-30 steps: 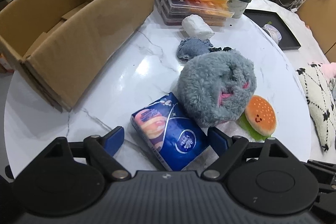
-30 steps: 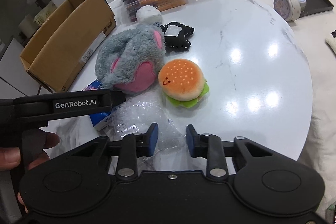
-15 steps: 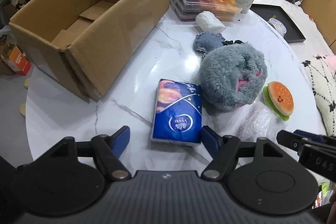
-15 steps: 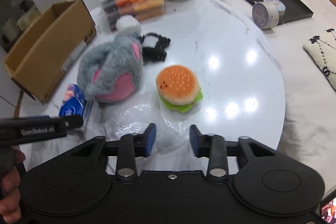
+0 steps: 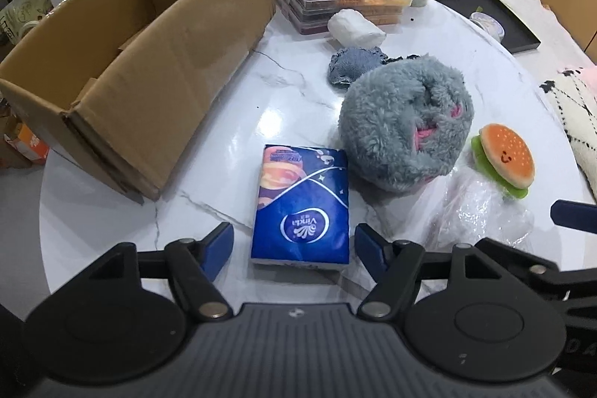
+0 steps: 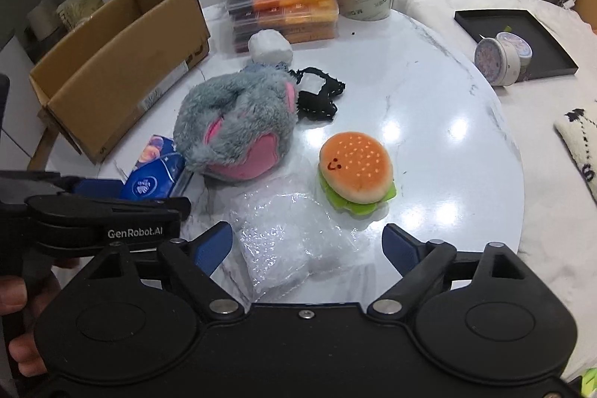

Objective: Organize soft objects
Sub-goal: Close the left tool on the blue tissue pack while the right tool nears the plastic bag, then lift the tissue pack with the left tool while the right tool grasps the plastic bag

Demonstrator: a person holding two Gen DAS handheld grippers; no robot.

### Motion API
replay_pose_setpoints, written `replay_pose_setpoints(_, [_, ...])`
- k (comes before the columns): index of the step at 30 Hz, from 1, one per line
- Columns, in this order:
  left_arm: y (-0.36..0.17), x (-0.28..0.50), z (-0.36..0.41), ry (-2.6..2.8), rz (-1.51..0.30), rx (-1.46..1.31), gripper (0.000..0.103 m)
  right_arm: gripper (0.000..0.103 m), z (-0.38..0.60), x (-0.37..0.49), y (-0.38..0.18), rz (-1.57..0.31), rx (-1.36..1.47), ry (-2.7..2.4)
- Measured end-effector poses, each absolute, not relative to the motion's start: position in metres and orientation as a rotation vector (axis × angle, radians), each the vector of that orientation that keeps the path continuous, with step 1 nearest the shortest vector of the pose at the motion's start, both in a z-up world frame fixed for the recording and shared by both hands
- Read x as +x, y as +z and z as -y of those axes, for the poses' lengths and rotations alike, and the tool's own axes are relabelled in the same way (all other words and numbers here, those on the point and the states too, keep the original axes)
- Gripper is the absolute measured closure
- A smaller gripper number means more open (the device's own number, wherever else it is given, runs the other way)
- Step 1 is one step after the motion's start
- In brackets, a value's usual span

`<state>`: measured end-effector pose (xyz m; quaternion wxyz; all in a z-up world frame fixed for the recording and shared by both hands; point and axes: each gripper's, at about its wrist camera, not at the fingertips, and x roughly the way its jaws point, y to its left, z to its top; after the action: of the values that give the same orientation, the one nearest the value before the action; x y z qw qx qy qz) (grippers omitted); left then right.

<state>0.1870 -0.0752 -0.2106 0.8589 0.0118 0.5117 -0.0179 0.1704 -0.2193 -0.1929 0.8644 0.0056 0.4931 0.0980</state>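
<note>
we see the right gripper [image 6: 308,245] now spread wide around the bubble-wrap bag [image 6: 287,241], where before its fingers were nearly together. the left gripper [image 5: 294,243] stays apart, straddling the near end of the blue tissue pack [image 5: 301,207] beside the grey plush [image 5: 405,122], on the marble table [image 5: 224,122].

Bright, even overhead light fills both views. Ahead of my right hand-held gripper [image 6: 308,245] the glossy tabletop [image 6: 429,92] throws back several round white glare spots; another sheen lies ahead of my left hand-held gripper [image 5: 294,241]. Shadows are soft and short. Fisheye bending curves the edges, and far corners blur slightly.
</note>
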Motion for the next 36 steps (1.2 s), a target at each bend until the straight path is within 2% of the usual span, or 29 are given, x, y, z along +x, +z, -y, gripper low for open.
replay_pose_setpoints(1, [-0.21, 0.186, 0.075, -0.034, -1.068, 0.028, 0.047, 0.016, 0.219, 0.171, -0.194, -1.036, 0.004, 0.204])
replay_pose_setpoints(2, [-0.209, 0.185, 0.074, -0.036, -1.063, 0.032, 0.052, 0.016, 0.218, 0.171, -0.194, -1.034, 0.001, 0.206])
replay_pose_setpoints(7, [-0.205, 0.185, 0.065, -0.022, -1.08, -0.002, 0.052, 0.016, 0.209, 0.173, -0.198, -1.025, -0.044, 0.203])
replay_pose_setpoints(9, [-0.203, 0.183, 0.062, -0.019, -1.079, -0.006, 0.052, 0.02, 0.205, 0.174, -0.201, -1.03, -0.061, 0.207])
replay_pose_setpoints(11, [-0.202, 0.18, 0.061, -0.016, -1.08, -0.01, 0.052, 0.033, 0.202, 0.175, -0.206, -1.05, -0.082, 0.205])
replay_pose_setpoints(16, [-0.195, 0.174, 0.058, -0.021, -1.081, -0.019, 0.053, 0.055, 0.205, 0.172, -0.204, -1.047, -0.063, 0.197])
replay_pose_setpoints(17, [-0.193, 0.174, 0.058, -0.022, -1.081, -0.022, 0.053, 0.062, 0.207, 0.171, -0.202, -1.045, -0.047, 0.199])
replay_pose_setpoints(20, [-0.185, 0.168, 0.055, -0.026, -1.074, -0.025, 0.053, 0.071, 0.212, 0.169, -0.197, -1.044, -0.01, 0.202])
replay_pose_setpoints(26, [-0.168, 0.157, 0.046, -0.034, -1.064, -0.024, 0.053, 0.077, 0.216, 0.161, -0.187, -1.045, 0.047, 0.216])
replay_pose_setpoints(36, [-0.143, 0.144, 0.032, -0.034, -1.03, -0.038, 0.053, 0.078, 0.208, 0.15, -0.151, -0.986, 0.068, 0.248])
